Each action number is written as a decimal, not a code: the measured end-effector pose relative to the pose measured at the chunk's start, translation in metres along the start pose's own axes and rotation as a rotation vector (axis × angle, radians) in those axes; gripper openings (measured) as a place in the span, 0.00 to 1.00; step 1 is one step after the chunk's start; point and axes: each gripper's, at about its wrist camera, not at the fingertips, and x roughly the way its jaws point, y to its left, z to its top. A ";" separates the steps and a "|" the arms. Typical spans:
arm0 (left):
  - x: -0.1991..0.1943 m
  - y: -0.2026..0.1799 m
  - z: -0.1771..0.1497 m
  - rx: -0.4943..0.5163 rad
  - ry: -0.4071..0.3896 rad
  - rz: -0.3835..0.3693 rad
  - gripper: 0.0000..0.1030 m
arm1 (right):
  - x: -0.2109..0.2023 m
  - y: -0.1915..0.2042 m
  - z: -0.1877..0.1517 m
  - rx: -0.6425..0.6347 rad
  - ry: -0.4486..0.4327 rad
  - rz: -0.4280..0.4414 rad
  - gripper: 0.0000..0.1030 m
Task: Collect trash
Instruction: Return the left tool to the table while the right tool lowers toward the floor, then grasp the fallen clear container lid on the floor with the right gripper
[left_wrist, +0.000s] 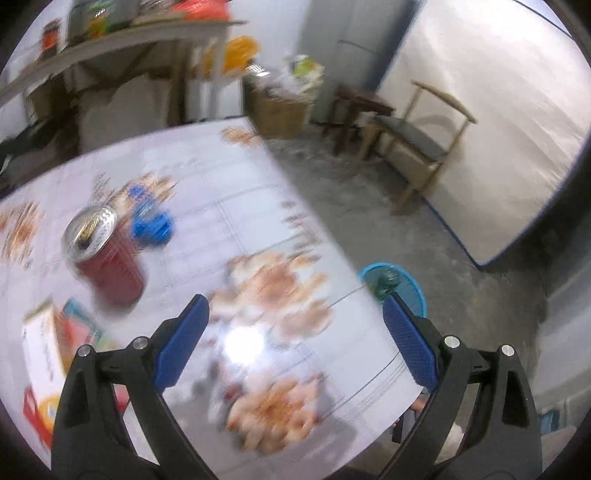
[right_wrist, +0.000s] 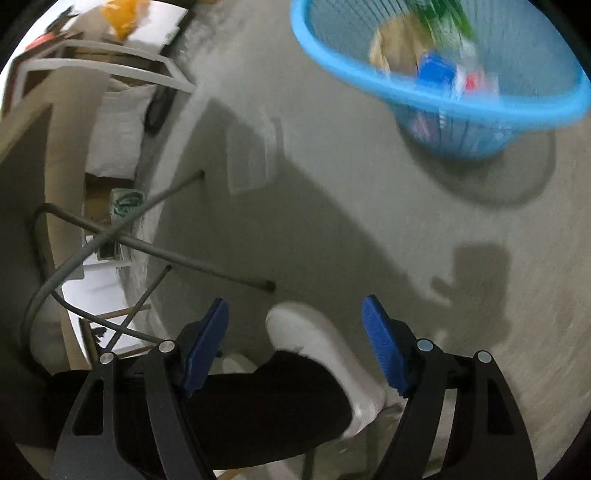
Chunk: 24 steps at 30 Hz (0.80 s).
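**Claws both empty, can waiting up-left of the left one**

Left claw (left_wrist: 295, 314) hangs over the table (left_wrist: 240, 206) with its blue pads spread wide and nothing between them. Right claw (right_wrist: 295, 325) is likewise released and empty, angled down at the floor (right_wrist: 332, 221) above the person's white shoe (right_wrist: 317, 343).

What remains to collect sits on the table: a red can (left_wrist: 107, 262) standing upright, silver top showing, up and to the left of the left claw and well apart from it. Just behind the can lies a crumpled blue wrapper (left_wrist: 153, 221), and near the left edge a white and red carton (left_wrist: 44, 354), blurred. With the can's long axis vertical, a grasp across its sides looks natural, and the left claw is plainly the nearer one.

The blue basket (right_wrist: 424, 88) stands on the floor, ahead and to the right of the right claw, already holding several pieces of trash. Only the right wrist view shows its contents; the left wrist view catches just its rim (left_wrist: 413, 291) past the table edge. Conversely, the table trash appears only to the left camera.
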 end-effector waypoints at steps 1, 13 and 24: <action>-0.004 0.008 -0.004 -0.025 0.010 0.020 0.88 | 0.004 -0.002 -0.007 0.007 0.016 -0.013 0.71; -0.050 0.012 -0.035 -0.204 0.019 0.003 0.88 | 0.024 -0.025 -0.065 0.118 0.188 -0.018 0.71; -0.070 0.039 -0.042 -0.222 -0.050 0.058 0.88 | 0.038 0.015 -0.023 0.015 0.121 -0.003 0.71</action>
